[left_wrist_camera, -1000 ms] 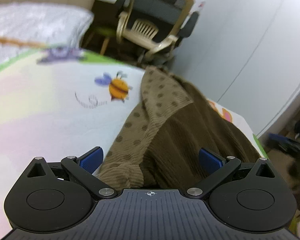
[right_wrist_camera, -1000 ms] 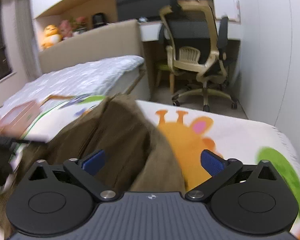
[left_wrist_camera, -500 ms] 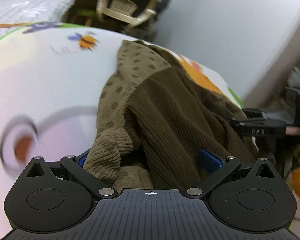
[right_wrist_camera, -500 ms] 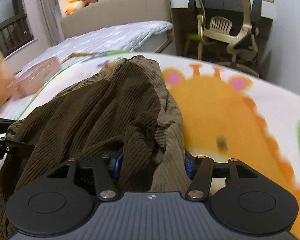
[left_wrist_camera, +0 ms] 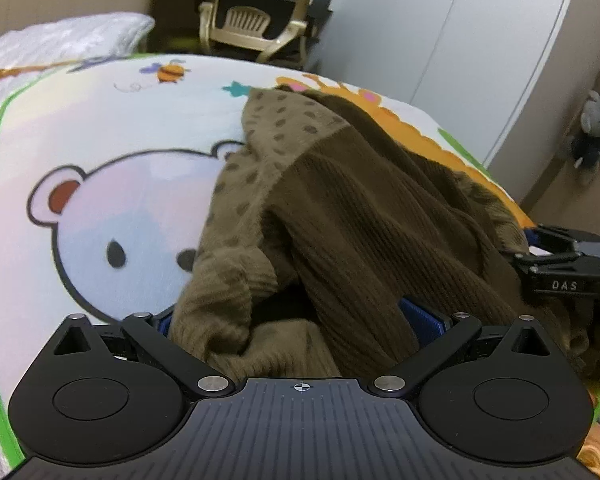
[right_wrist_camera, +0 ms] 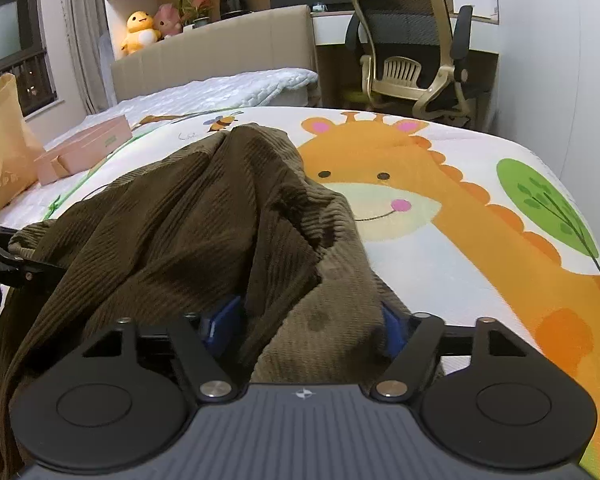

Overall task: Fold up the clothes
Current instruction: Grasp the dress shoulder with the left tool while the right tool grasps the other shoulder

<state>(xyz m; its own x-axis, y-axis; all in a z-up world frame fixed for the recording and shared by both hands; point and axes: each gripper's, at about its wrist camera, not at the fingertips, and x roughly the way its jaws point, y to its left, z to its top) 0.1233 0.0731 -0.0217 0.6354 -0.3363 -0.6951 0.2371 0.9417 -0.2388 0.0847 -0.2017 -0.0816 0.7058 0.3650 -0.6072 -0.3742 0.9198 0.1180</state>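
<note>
Work surface: printed mat [right_wrist_camera: 480, 216] with giraffe and tree at centre and right of the right wrist view; polar bear print at left of the left wrist view. Spread over a bed and filling most of both frames.

Task item: brown ribbed garment [left_wrist_camera: 372, 216], bunched in a loose heap at centre of the left wrist view, running from the lower edge up toward the giraffe print. Dotted lining [left_wrist_camera: 276, 128] turned outward along its upper left edge. Not laid flat; no fold line visible.

Left gripper [left_wrist_camera: 296, 320]: bottom centre, blue pads set wide, cloth heaped between them. Contact of pads on cloth hidden by the heap; clamped or merely straddling cannot be told.

Right gripper [right_wrist_camera: 304, 320]: bottom centre of its view, jaws opening, a thick fold of the garment lying between the pads.

Step in hand, by judgement: spreading and arranging the garment prior to the first fold. Folding itself not yet begun.

Next move, by judgement: regrasp at two separate edges or corners, pull apart to flatten, lining side inward. Risk: catching several layers at once.

Background: office chair [right_wrist_camera: 416, 56] at upper right, pink box [right_wrist_camera: 84, 148] at left.
</note>
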